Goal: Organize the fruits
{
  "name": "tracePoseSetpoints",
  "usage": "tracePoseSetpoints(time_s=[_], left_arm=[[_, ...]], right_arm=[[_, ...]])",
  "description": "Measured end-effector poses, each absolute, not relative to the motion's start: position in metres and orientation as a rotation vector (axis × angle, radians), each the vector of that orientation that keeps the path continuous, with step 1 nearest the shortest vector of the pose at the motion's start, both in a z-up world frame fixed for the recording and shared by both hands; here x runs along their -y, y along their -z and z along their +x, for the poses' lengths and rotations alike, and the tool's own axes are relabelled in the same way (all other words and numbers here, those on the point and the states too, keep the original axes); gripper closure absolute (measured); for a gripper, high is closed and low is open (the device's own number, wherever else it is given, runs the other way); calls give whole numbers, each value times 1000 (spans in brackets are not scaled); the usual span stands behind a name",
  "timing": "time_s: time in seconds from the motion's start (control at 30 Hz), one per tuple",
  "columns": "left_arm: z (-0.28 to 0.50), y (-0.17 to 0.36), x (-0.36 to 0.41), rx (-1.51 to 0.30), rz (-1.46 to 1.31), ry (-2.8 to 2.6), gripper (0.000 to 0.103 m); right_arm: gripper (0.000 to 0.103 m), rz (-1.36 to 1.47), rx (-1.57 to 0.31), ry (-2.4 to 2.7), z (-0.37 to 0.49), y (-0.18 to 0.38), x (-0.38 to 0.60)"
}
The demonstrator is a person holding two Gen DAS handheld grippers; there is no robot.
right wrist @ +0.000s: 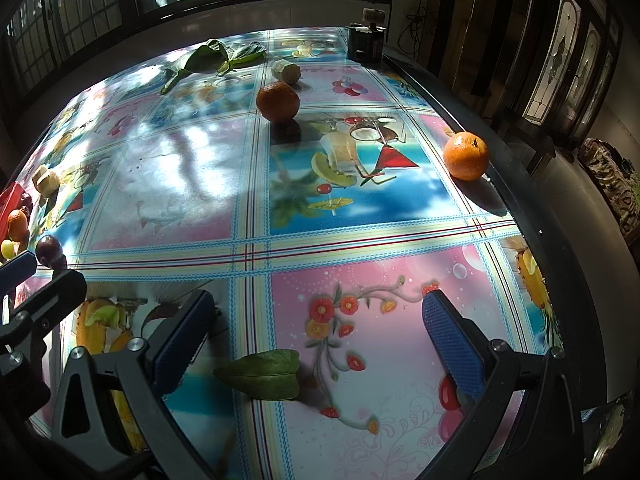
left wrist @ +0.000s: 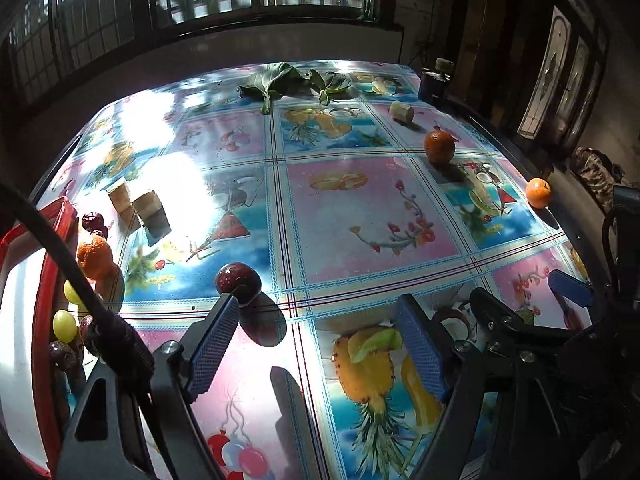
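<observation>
My left gripper [left wrist: 316, 312] is open and empty above the patterned table. A dark red plum [left wrist: 238, 283] lies just beyond its left finger. At the left, a red-rimmed tray [left wrist: 40, 344] has an orange [left wrist: 95, 255], green grapes [left wrist: 64, 325] and dark plums [left wrist: 92, 222] beside its edge. Two oranges lie farther off: one mid-table [left wrist: 439, 147] [right wrist: 277, 101], one at the right edge [left wrist: 539, 193] [right wrist: 466, 155]. My right gripper [right wrist: 320, 312] is open and empty, with a green leaf [right wrist: 262, 374] on the cloth between its fingers. The plum also shows in the right wrist view [right wrist: 49, 251].
Beige cut chunks [left wrist: 136, 204] lie near the tray and another [left wrist: 401, 112] lies farther back. Green leaves [left wrist: 276, 82] lie at the far edge. A dark blue box [left wrist: 432, 84] stands at the far right corner. The table's dark right rim [right wrist: 532, 216] is close.
</observation>
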State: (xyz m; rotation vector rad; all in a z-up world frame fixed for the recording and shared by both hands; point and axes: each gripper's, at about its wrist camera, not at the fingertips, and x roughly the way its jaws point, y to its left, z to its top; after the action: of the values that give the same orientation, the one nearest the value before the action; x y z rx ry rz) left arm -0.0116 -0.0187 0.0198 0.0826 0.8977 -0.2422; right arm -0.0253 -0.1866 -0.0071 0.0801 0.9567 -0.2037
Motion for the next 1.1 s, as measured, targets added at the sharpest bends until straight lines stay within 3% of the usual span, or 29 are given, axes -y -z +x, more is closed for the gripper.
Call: tracePoseSetpoints(time_s=[0.77,0.83,1.1], left_arm=[[-35,-48,4,-891,69,-8,22],[-37,-49,6,-883,79,-6,22],[-42,-58,-2,-866,56,-9,22]], right_arm=[[0,49,-979,132,-29,-5,171],[0,132,-899,88,-41,-19,173],[1,230,-934,-21,-51,-24,176]])
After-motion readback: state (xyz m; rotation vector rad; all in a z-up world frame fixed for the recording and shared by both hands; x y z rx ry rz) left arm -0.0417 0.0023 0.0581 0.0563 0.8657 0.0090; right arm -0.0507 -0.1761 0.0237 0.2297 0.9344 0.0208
